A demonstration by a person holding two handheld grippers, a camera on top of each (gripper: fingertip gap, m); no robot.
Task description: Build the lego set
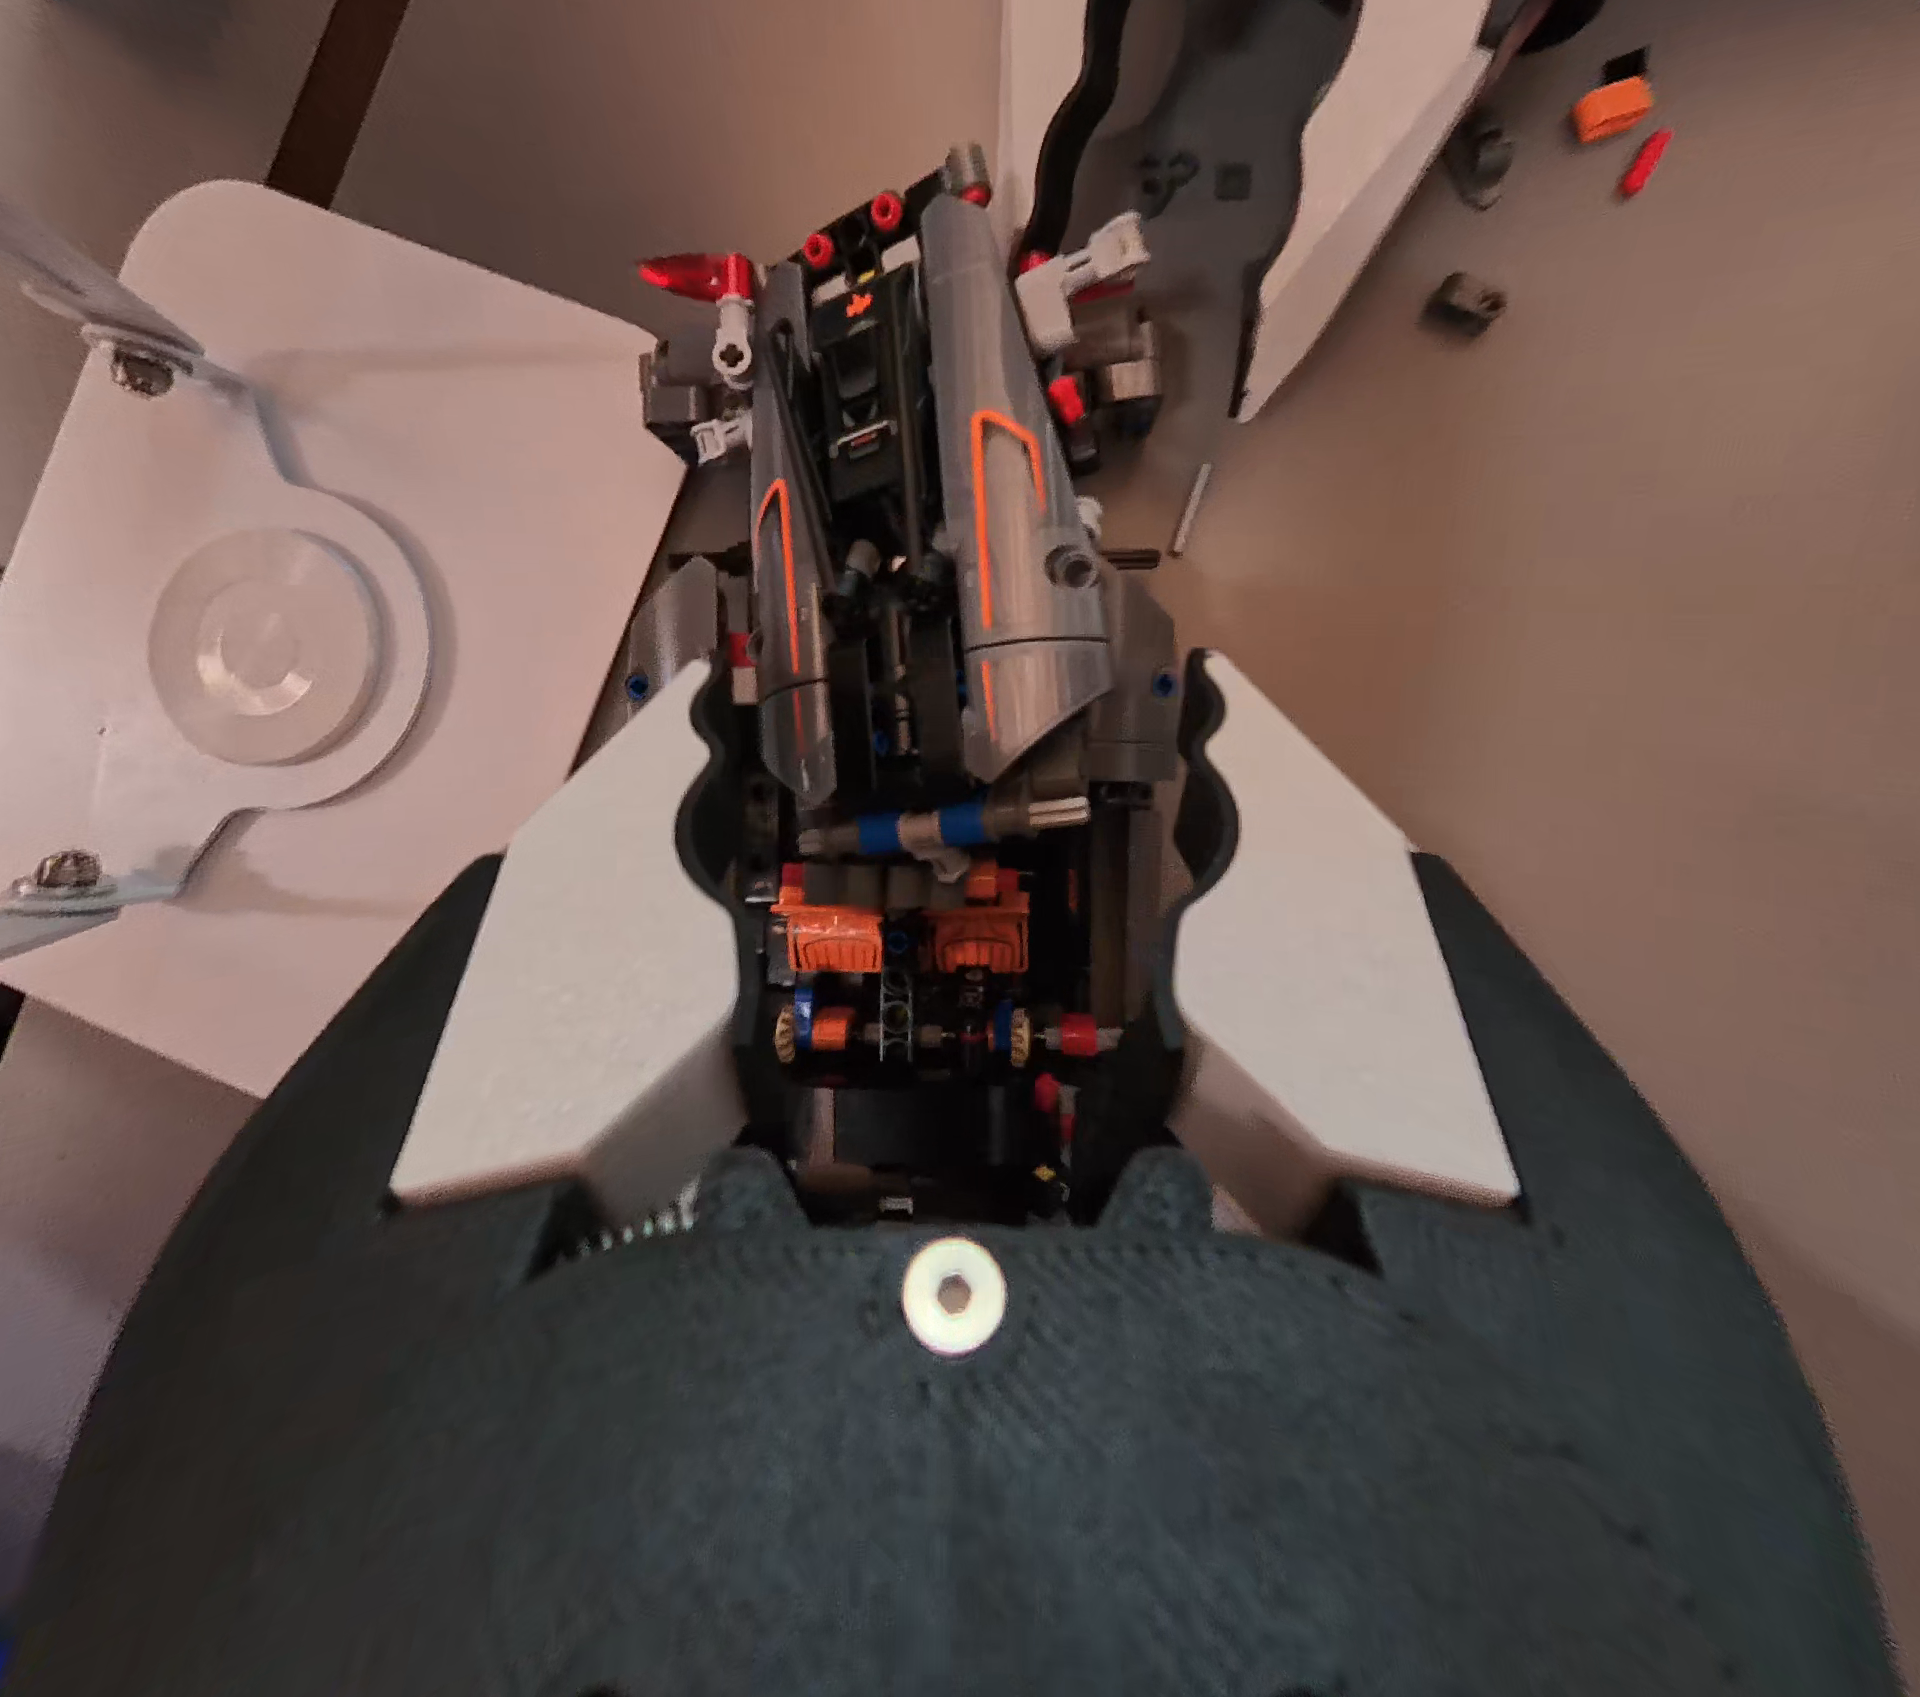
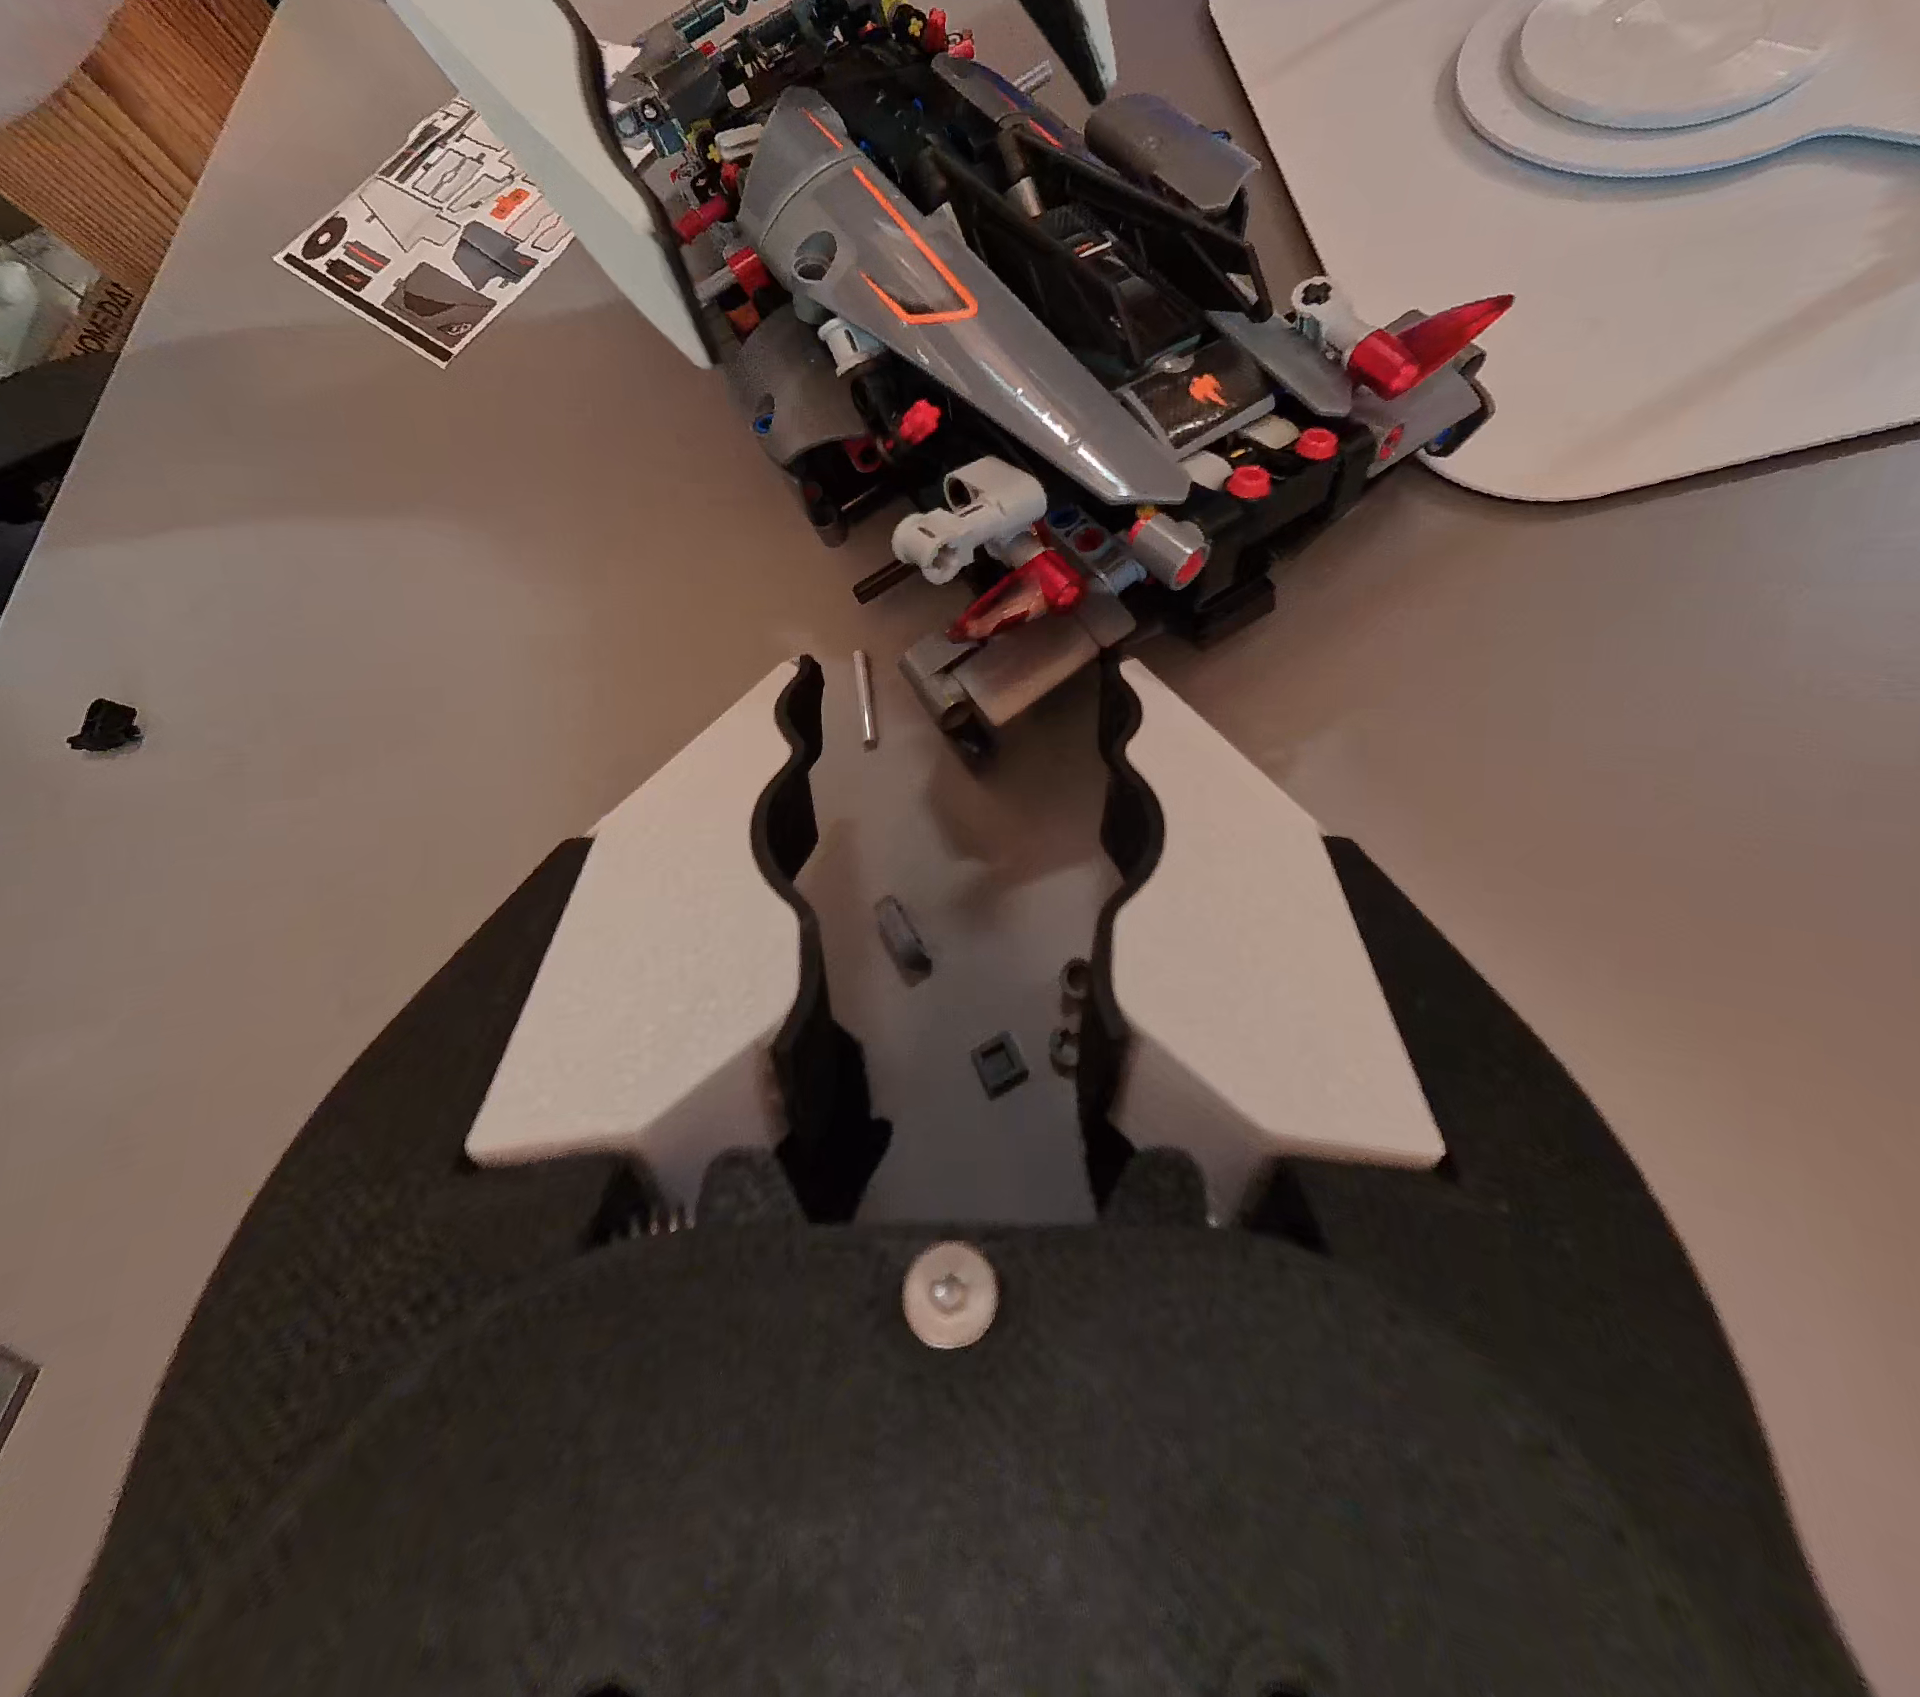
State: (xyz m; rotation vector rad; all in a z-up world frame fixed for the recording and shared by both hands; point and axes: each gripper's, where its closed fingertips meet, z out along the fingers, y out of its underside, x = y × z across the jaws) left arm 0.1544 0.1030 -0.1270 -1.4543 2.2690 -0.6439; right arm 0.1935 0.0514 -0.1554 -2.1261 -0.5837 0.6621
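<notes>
Lego car, part-built in grey and black with orange stripes and red pins, sits on the tan table at upper centre of the right wrist view, its nose touching the edge of a white base plate at upper right. Left gripper: jaws straddle the car's rear half, white fingers along both flanks; firm contact not confirmed, but the pads appear pressed to the body. Right gripper: jaws spread wide, holding nothing, tips just short of the car's front corner. Between its fingers, on the table: a thin grey axle, a dark round piece and a small dark square tile. Sticker sheet at upper left. Small black piece at far left. In the left wrist view, an orange piece lies at upper right.
</notes>
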